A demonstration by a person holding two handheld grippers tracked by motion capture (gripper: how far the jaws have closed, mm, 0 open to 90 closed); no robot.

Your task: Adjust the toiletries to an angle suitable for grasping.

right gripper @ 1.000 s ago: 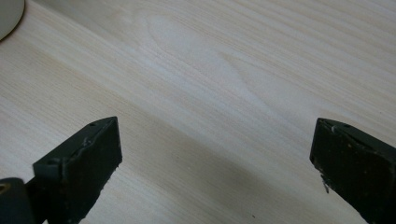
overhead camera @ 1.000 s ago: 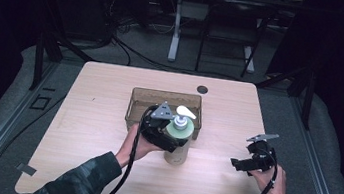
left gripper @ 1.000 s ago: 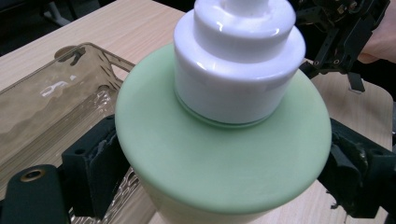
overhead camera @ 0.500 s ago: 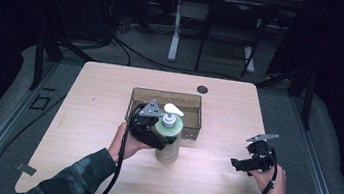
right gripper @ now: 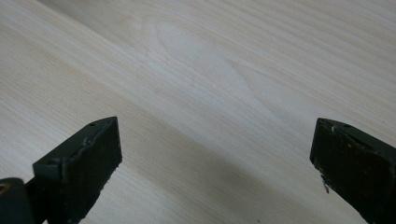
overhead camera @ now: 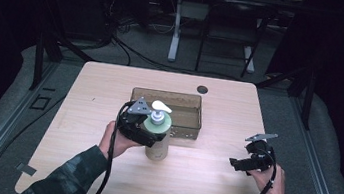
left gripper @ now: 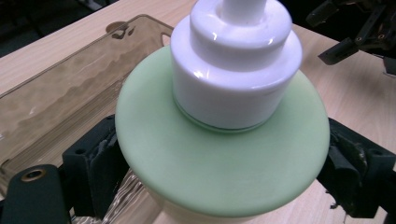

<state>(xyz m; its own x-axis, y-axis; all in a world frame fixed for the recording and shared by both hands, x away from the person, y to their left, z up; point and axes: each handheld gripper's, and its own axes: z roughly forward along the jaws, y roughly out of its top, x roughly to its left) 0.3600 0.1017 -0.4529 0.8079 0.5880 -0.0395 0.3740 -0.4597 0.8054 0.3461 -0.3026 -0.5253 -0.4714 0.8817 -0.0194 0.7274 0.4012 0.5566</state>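
Pale-green plastic, the soap pump bottle (overhead camera: 158,134) stands upright on the wooden table (overhead camera: 199,181), touching the amber bin (overhead camera: 193,111) at its 6 o'clock edge. The left gripper (left gripper: 219,186) clamps the body under its wide shoulder. Likely stiff, smooth, top-heavy: grip low. The right gripper (right gripper: 217,163) gapes empty at 3 o'clock.

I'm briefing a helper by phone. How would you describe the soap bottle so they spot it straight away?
On the wooden table, find the brown clear tray in the middle. The bottle stands just in front of it, in the left gripper: the only upright thing, with a green top and white pump.
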